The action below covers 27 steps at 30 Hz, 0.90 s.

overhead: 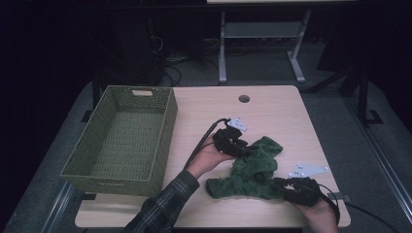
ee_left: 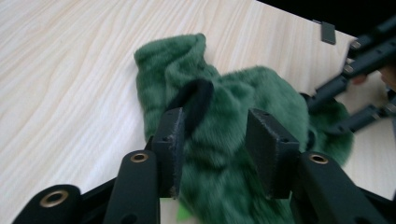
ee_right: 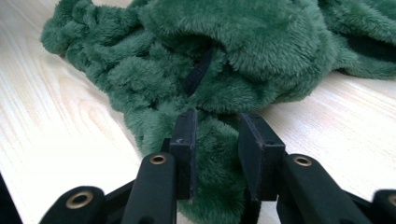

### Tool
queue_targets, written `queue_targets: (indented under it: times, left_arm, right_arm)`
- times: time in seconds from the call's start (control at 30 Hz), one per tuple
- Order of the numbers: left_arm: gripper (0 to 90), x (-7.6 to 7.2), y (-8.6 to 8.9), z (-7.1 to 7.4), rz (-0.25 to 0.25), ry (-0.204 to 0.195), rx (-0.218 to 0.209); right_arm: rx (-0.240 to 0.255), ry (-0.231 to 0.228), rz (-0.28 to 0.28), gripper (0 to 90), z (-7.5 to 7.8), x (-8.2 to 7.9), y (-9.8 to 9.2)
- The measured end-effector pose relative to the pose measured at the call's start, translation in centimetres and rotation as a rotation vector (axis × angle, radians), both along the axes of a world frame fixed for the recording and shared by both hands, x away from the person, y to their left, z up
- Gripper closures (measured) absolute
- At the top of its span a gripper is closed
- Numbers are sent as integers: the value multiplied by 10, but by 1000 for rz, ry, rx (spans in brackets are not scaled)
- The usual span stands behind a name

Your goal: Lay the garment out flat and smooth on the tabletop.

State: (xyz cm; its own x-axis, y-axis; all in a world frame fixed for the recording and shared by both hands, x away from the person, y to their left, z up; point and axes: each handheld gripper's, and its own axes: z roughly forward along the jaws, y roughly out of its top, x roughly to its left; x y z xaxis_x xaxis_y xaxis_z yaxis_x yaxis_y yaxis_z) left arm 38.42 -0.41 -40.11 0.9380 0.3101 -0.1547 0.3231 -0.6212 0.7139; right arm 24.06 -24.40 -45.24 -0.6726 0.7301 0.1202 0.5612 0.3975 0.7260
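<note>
A fluffy green cloth (overhead: pixel 252 172) lies crumpled on the wooden table (overhead: pixel 272 111), right of centre. A black strap (ee_left: pixel 196 100) runs through its folds. My left gripper (overhead: pixel 245 148) rests at the cloth's upper left edge. Its jaws (ee_left: pixel 212 149) stand apart with green pile (ee_left: pixel 261 93) lying loosely between them. My right gripper (overhead: pixel 279 187) sits at the cloth's lower right corner. In the right gripper view its jaws (ee_right: pixel 215 149) are parted, with a fold of the cloth (ee_right: pixel 243 42) between the pads. The right gripper's fingers (ee_left: pixel 355 102) also show in the left gripper view, beyond the cloth.
A green woven basket (overhead: pixel 167 131) stands on the left side of the table, with nothing inside. A round cable hole (overhead: pixel 244 98) lies near the far edge. A small dark tab (overhead: pixel 340 197) sits by the near right corner. A metal table frame (overhead: pixel 262 29) stands behind.
</note>
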Motion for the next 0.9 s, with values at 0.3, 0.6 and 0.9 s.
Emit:
queue_targets:
  times: [0.3,0.6,0.9]
  left_arm:
    - [581,10,-24,-20,-16,60,38]
    - [857,9,-4,-13,27,54,12]
    - [857,4,17,-3,56,34,-20]
  right_arm:
    - [-2,9,6,664,0,-2,3]
    - [4,8,8,628,1,-3,7]
    - [5,10,-20,622,1,5,23]
